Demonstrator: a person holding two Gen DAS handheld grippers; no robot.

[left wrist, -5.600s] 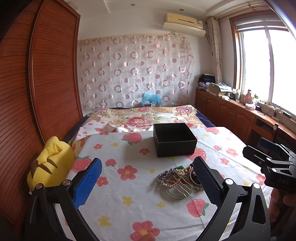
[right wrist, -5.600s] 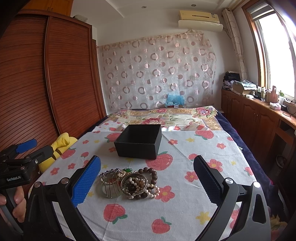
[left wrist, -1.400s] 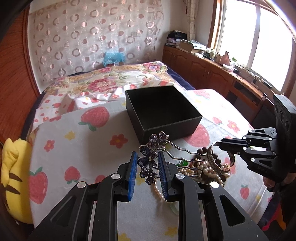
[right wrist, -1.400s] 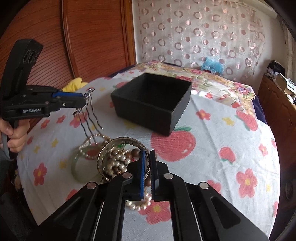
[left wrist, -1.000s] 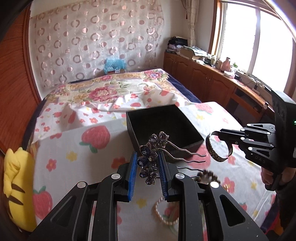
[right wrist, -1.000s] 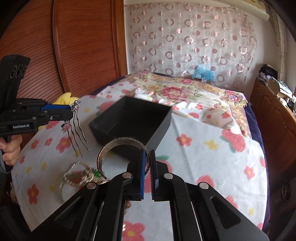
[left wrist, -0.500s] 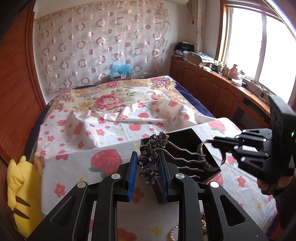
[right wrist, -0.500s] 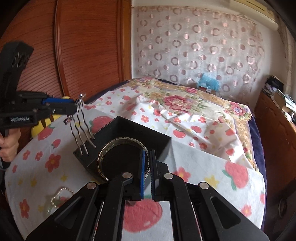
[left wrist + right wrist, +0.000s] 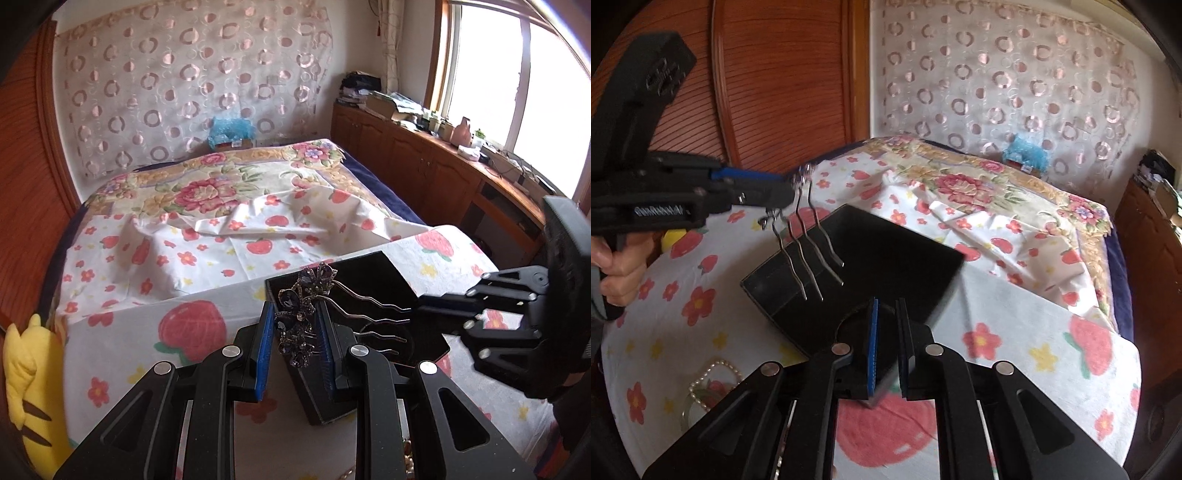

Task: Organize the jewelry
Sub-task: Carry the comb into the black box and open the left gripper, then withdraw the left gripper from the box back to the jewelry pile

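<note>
My left gripper [image 9: 297, 328] is shut on a purple jewelled hair comb [image 9: 306, 306]; its wavy metal prongs [image 9: 809, 258] hang over the open black box [image 9: 871, 266]. The box also shows in the left wrist view [image 9: 373, 280]. My right gripper [image 9: 887, 325] has its jaws slightly apart over the box's near corner, with no bangle between them. A faint ring shape [image 9: 384, 332] lies inside the box. A pearl strand [image 9: 713, 384] lies on the strawberry-print cloth [image 9: 1015, 332] at lower left.
A yellow plush toy [image 9: 26, 387] sits at the table's left edge. A bed with a floral cover [image 9: 221, 192] lies behind the table. A wooden wardrobe [image 9: 775, 85] stands on the left and wooden cabinets [image 9: 424, 177] run under the window.
Both grippers moved forward over the box. The right gripper's jaws parted and the bangle it held is gone from them. The left gripper still holds the comb.
</note>
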